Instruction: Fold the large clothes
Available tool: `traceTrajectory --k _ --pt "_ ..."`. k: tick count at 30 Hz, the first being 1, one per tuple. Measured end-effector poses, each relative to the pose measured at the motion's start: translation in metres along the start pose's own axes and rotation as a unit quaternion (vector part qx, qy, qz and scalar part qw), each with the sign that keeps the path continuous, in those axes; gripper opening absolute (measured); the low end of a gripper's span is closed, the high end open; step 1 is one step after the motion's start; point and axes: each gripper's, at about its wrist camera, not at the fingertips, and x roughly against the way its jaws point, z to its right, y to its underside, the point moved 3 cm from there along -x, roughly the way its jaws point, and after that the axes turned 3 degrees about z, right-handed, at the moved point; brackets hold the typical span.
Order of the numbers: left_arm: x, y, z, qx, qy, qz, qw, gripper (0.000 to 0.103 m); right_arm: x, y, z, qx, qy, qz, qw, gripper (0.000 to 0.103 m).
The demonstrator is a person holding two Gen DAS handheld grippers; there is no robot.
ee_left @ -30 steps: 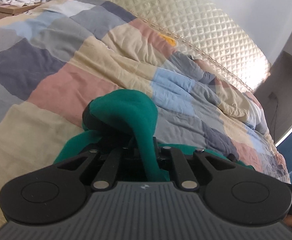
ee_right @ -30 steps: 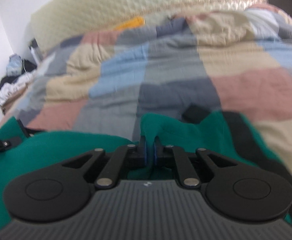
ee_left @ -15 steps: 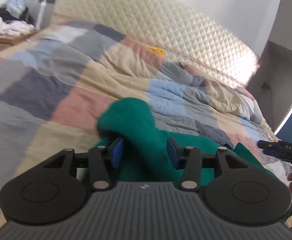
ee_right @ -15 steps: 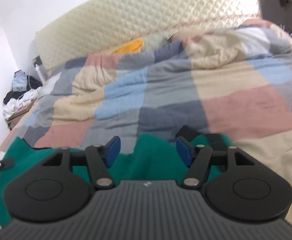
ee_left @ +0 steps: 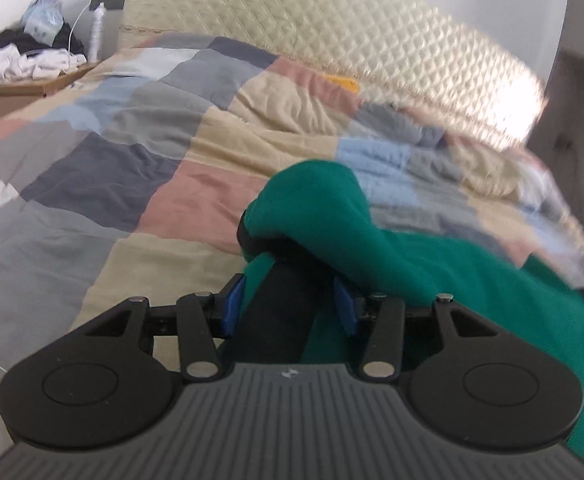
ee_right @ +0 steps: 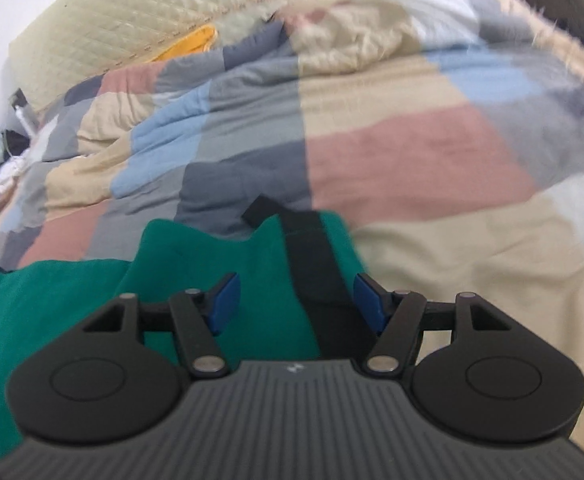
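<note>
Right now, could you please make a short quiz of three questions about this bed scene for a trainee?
1. True or false: the right gripper is clamped shut on the green garment.
2. What lies between the blue pads of the left gripper? A) a pillow B) green cloth with a black band C) a bottle
3. Fill in: the garment rests on a ______ quilt.

Key
1. False. Its jaws stand apart, with the cloth loose between them.
2. B. The pads do not seem to press it.
3. Patchwork, with grey, pink, beige and blue squares.
</note>
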Motion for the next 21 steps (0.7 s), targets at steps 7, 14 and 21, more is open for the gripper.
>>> traceTrajectory --k 7,14,21 --pt "-0.014 0.006 -0.007 0.015 0.014 -0.015 0.9997 0.05 -0.03 0.01 -0.016 0.046 0.001 -0.037 0.998 0.067" --pt "-0.015 0.006 0.007 -0.018 0.002 -0.004 0.9998 0.022 -0.03 0.01 -0.033 0.082 0.001 -0.032 0.996 0.009" --pt "0.019 -0.016 -0.023 0.062 -0.006 0.049 0.9969 0.015 0.017 -0.022 -0.015 0.034 0.019 0.073 0.997 0.005"
